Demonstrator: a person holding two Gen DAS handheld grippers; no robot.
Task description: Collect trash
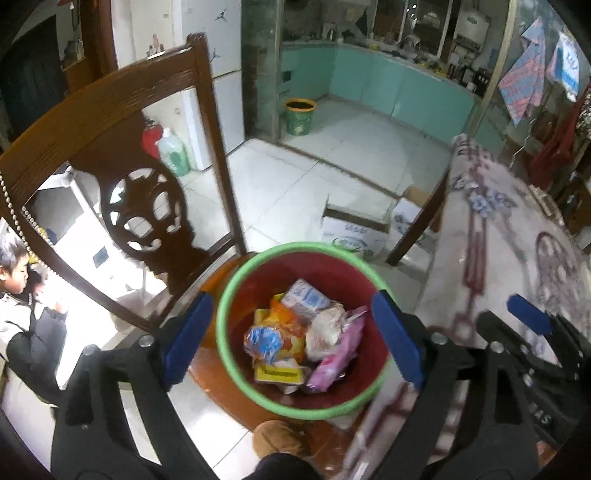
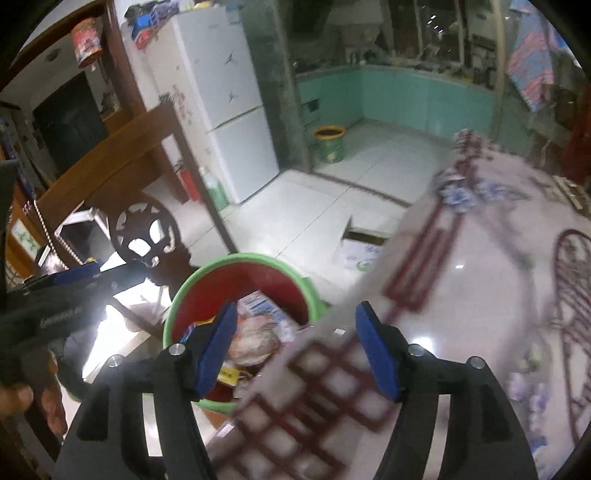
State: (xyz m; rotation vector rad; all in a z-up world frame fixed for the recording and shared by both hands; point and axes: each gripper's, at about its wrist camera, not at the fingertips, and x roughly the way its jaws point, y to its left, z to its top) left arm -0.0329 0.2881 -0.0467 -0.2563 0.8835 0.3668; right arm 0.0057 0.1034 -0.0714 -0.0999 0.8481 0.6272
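Directly below the left gripper (image 1: 291, 336), jaws spread wide and empty, sits the red plastic bin with a green rim (image 1: 236, 291), framed between the blue pads. Inside it lie crumpled wrappers (image 1: 299, 332): pink, orange, yellow, white. Right gripper (image 2: 299, 350), also apart and holding nothing, hangs over the bin's right edge and the floral tablecloth (image 2: 480, 277). Carved brown wooden chair (image 1: 147, 206) stands just left of the bin.

White tiled floor (image 1: 295, 177). Carved dark wooden chair (image 1: 147, 206) at left. White fridge (image 2: 229, 110) by grey pillar (image 1: 262, 66). Teal kitchen cabinets (image 1: 388, 81) beyond, windows (image 1: 410, 22) above. Patterned cloth-covered surface (image 1: 498, 240) right.
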